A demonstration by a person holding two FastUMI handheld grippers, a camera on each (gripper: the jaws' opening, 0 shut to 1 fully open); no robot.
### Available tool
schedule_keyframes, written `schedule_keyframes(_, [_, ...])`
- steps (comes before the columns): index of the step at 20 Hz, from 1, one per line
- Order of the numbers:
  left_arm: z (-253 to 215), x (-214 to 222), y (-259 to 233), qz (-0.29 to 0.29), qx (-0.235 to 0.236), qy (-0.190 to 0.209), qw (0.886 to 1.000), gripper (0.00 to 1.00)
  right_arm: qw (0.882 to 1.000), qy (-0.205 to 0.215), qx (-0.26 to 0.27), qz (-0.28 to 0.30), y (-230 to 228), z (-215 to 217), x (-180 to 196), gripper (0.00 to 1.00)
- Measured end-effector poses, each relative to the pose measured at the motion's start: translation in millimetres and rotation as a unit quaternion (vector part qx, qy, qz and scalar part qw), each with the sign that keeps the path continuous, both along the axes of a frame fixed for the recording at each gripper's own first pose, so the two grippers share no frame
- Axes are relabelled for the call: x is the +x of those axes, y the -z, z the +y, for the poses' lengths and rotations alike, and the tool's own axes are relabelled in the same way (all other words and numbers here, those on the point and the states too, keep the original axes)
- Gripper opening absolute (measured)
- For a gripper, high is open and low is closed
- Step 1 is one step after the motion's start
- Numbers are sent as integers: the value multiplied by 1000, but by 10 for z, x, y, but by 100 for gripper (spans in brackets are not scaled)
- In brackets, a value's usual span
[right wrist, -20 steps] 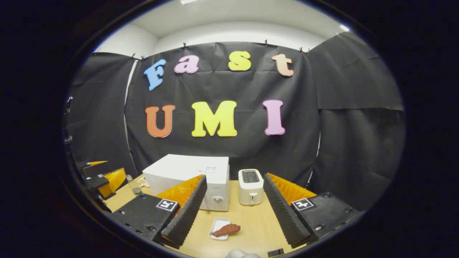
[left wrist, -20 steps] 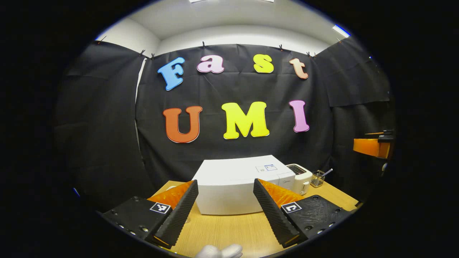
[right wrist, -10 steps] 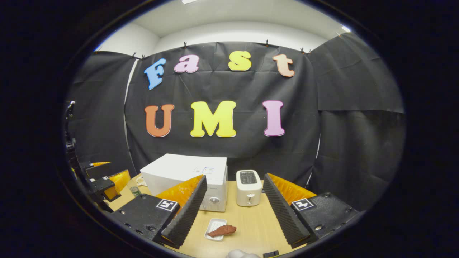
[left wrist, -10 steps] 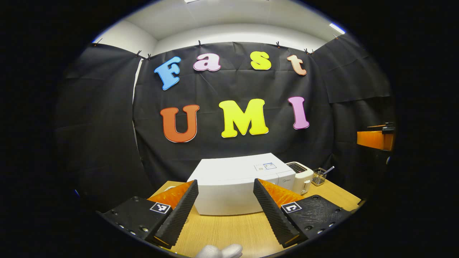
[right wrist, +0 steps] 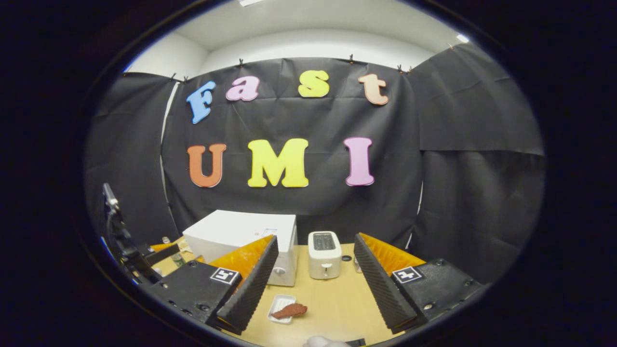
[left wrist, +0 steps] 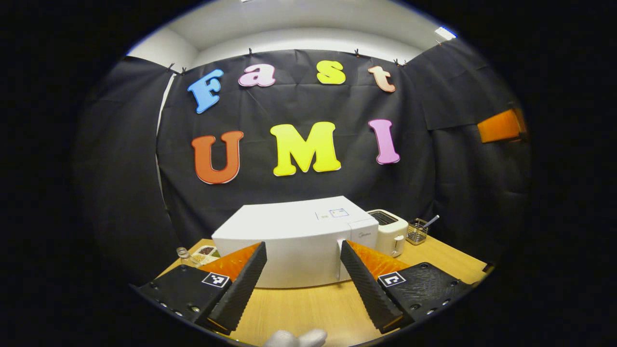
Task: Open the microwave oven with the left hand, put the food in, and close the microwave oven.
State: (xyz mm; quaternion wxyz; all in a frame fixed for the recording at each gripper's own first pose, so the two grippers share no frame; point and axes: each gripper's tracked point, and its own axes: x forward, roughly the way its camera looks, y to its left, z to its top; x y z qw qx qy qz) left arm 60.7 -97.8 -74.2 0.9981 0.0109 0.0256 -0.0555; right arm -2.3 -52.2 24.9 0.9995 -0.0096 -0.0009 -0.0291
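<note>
A white microwave oven stands shut at the back of the wooden table, straight ahead of my left gripper, which is open with nothing between its fingers. The oven also shows left of centre in the right gripper view. A brown piece of food lies on a small white tray on the table, just ahead of my right gripper, which is open and holds nothing. The left gripper shows at the far left of the right gripper view. The right gripper shows at the upper right edge of the left gripper view.
A white toaster stands right of the microwave oven, also seen as toaster. A wire basket with a utensil sits farther right. A small jar and a dish sit left of the oven.
The left gripper has swung so the oven sits more centred and closer, with the jar and dish coming into view. The right gripper has risen in that view. The food tray sits slightly further left.
</note>
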Motion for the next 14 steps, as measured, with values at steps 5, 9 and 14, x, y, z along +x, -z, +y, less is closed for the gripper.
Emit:
schedule_keyframes(5, [-464, 424, 380, 22, -19, 25, 999, 96, 999, 45, 3, 16, -21, -377, -81, 100])
schedule_keyframes(9, [-614, 928, 742, 32, -16, 16, 999, 96, 996, 89, 2, 31, 45, -679, -140, 100])
schedule_keyframes(14, [-688, 1406, 1033, 39, -14, -6, 999, 96, 991, 121, -1, 59, 223, -953, -166, 100])
